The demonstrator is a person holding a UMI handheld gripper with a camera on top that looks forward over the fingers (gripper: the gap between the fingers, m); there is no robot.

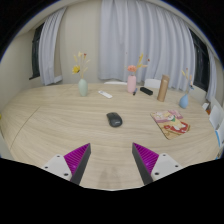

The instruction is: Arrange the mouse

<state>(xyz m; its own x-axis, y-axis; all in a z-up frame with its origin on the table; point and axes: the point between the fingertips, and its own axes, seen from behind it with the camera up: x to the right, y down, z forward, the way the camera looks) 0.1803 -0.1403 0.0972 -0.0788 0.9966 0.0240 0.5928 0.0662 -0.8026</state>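
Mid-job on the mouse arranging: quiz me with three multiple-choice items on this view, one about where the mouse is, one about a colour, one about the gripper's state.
1. Where is the mouse?
A. Clamped between the fingers
B. On the table, ahead of the fingers and apart from them
C. On top of the book

2. What colour is the mouse?
A. White
B. Red
C. Black

3. What state is the gripper in?
A. Open, holding nothing
B. Shut on the mouse
C. Shut on a vase

Answers:
1. B, since the mouse lies alone on the bare wooden tabletop beyond both fingertips, with the book off to its right.
2. C, since it shows as a dark black shape against the light wood.
3. A, since the two pink-padded fingers stand wide apart with only tabletop between them.
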